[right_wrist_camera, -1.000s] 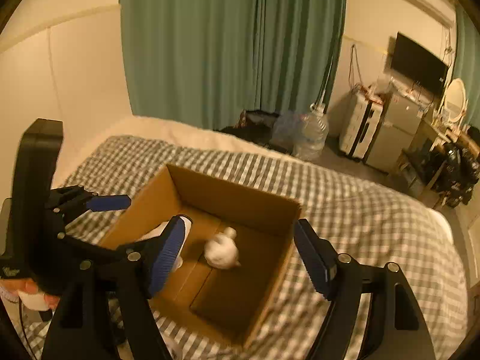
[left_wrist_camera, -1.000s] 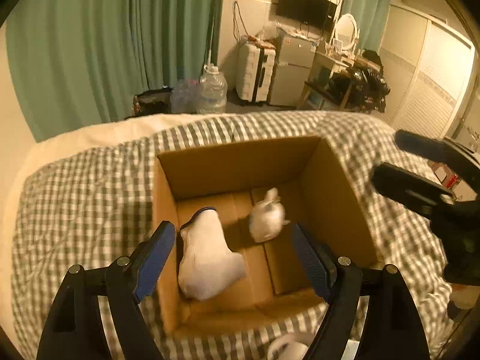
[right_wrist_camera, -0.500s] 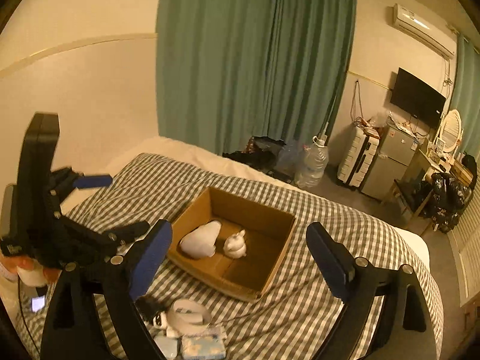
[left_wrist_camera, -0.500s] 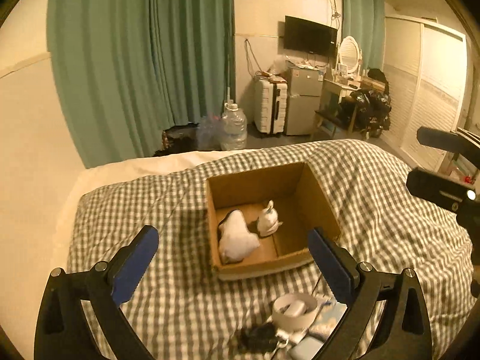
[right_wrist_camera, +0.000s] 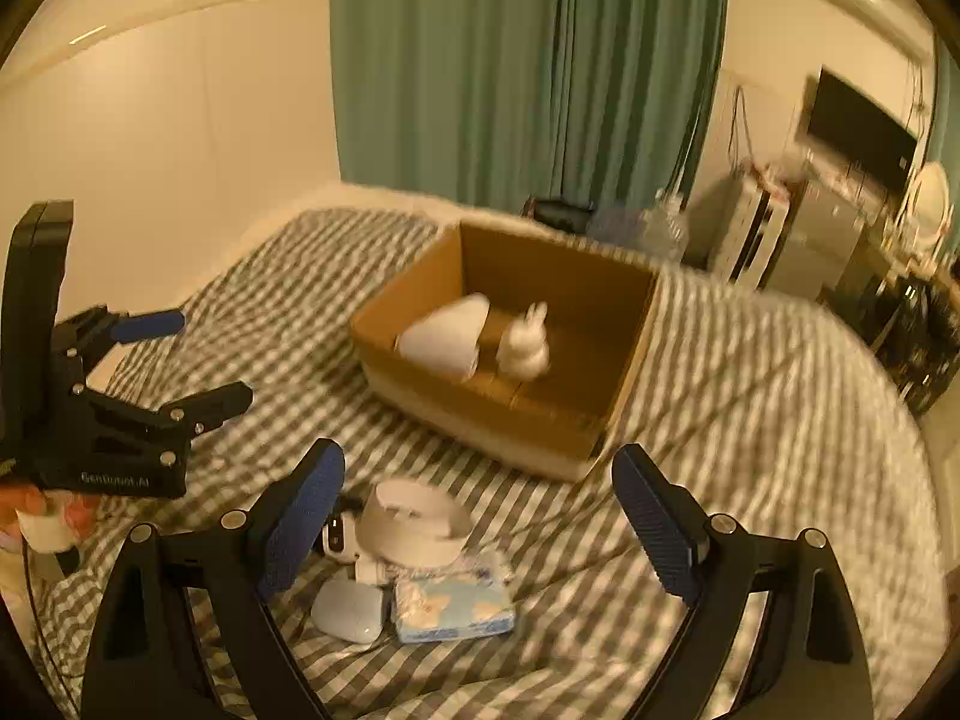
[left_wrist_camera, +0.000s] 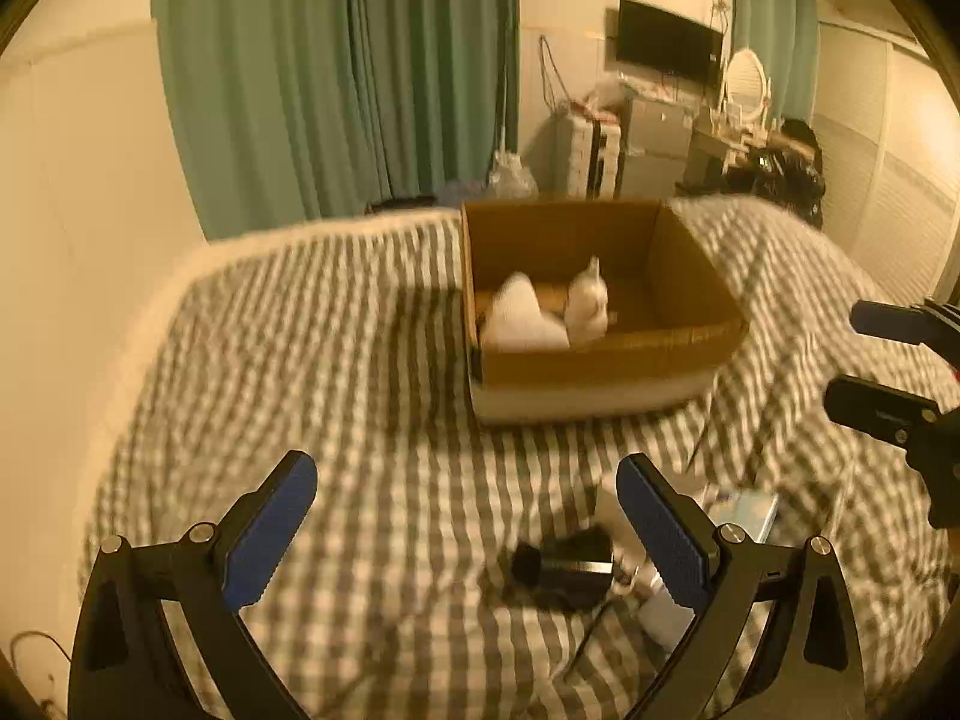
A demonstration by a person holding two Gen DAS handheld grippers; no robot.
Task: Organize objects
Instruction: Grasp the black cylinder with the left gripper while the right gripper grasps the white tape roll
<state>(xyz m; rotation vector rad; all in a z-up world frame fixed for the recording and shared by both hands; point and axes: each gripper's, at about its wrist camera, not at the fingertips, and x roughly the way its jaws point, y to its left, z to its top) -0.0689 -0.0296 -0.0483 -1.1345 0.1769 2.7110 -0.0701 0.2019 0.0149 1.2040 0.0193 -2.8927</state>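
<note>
Both grippers pulled back from cardboard box (right_wrist_camera: 624, 372) | left gripper (left_wrist_camera: 468, 534) released | right gripper (right_wrist_camera: 480, 516) released (empty)

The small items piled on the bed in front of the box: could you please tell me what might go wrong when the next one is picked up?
1. The white band, mouse and tissue pack touch and overlap, so a claw may drag a neighbour.
2. A thin cable runs from the black object and could snag.
3. The soft checked blanket may bunch between the fingers.
</note>
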